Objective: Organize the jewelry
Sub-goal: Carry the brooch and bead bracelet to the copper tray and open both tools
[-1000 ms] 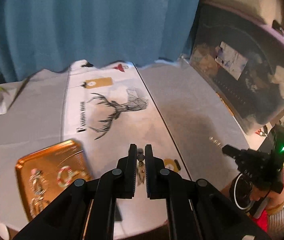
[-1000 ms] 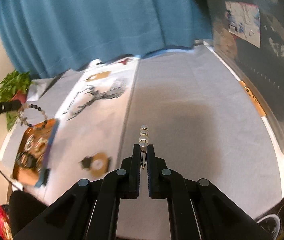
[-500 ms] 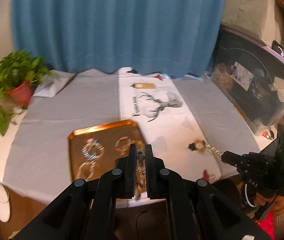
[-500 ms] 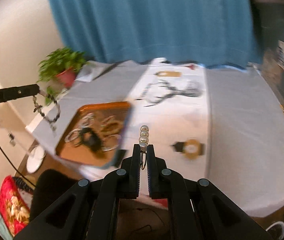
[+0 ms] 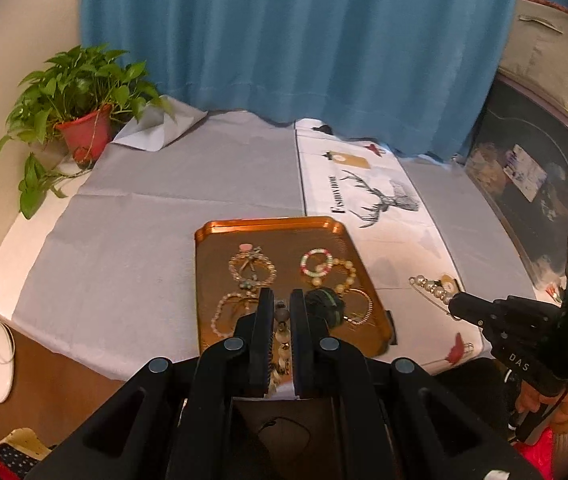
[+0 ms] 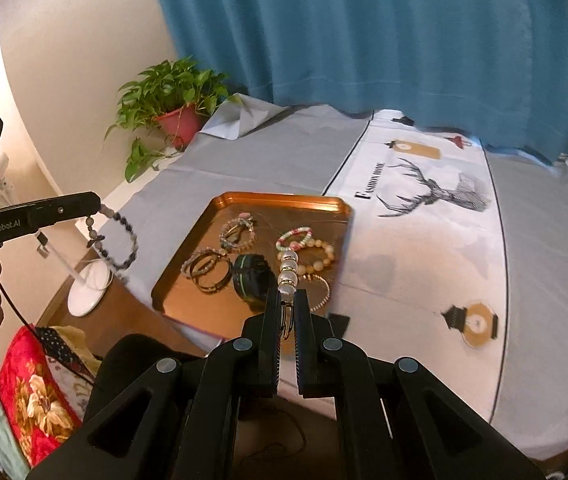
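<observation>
Copper-coloured tray [image 5: 204,280] sits on the grey tablecloth [image 5: 144,208], holding several bracelets [image 6: 303,240] and a dark band [image 6: 254,276]. Left gripper [image 5: 282,308] is clamped on a dark beaded bracelet [image 6: 118,240], dangling off the table's left edge. Right gripper [image 6: 288,300] pinches a pearl pin [image 6: 287,270] near the tray's front.

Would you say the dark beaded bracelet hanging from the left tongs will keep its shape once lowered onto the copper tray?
Probably not: the dark beaded bracelet droops as a slack loop from the left tongs, so it looks floppy. Its round beads may roll slightly on the glossy copper tray.
</observation>
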`<state>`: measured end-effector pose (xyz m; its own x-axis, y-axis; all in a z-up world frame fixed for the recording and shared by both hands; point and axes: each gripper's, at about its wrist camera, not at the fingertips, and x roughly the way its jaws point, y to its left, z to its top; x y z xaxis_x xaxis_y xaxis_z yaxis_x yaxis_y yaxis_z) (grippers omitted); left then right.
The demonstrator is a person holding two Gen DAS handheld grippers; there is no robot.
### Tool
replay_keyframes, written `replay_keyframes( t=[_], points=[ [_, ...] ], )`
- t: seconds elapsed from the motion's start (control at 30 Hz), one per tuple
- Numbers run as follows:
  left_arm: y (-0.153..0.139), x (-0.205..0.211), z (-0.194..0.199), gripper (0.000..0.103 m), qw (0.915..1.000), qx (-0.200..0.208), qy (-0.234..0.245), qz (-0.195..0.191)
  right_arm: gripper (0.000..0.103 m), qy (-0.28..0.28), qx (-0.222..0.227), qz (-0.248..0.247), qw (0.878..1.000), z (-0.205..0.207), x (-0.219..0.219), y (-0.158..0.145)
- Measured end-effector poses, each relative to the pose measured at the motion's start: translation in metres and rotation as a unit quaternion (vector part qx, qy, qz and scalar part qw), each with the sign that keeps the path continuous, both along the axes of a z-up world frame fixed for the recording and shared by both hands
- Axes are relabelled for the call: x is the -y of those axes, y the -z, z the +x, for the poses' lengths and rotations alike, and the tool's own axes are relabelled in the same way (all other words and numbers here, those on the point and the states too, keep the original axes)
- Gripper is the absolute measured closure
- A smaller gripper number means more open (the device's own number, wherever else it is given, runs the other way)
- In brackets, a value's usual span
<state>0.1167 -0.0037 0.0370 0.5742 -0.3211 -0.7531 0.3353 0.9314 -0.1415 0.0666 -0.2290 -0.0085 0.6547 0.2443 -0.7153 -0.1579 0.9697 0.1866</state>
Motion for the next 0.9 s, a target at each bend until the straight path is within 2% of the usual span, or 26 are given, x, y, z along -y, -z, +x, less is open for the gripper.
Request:
replay_keyframes(
  t=[0.63,0.7,0.73,0.77,0.8,0.83,0.87,0.9],
  points=[
    [0.064,0.017,0.091,0.097,0.9992,-0.024,-0.007,0.032,0.097,-0.012,-0.032,-0.030,0.999,0.116,-0.028,0.056],
    [0.078,0.016,0.103,0.083,0.9983,-0.042,-0.023,0.032,0.097,-0.015,-0.038,-0.030,0.999,0.126,-0.030,0.065],
    [0.085,0.015,0.108,0.049,0.9974,-0.054,-0.033,0.035,0.096,-0.017,-0.044,-0.028,0.998,0.131,-0.031,0.070],
    [0.096,0.014,0.115,0.005,0.9951,-0.072,-0.052,0.043,0.095,-0.022,-0.053,-0.025,0.998,0.136,-0.032,0.077],
    [0.104,0.013,0.118,0.001,0.9928,-0.081,-0.070,0.055,0.090,-0.026,-0.063,-0.024,0.997,0.141,-0.033,0.086],
    [0.110,0.012,0.118,0.003,0.9900,-0.084,-0.089,0.071,0.082,-0.031,-0.087,-0.037,0.995,0.149,-0.037,0.099],
    [0.113,0.011,0.117,0.003,0.9885,-0.088,-0.093,0.080,0.059,-0.030,-0.107,-0.053,0.992,0.153,-0.039,0.107],
    [0.115,0.010,0.113,0.003,0.9884,-0.091,-0.089,0.083,0.051,-0.020,-0.125,-0.074,0.989,0.153,-0.040,0.116]
  ],
)
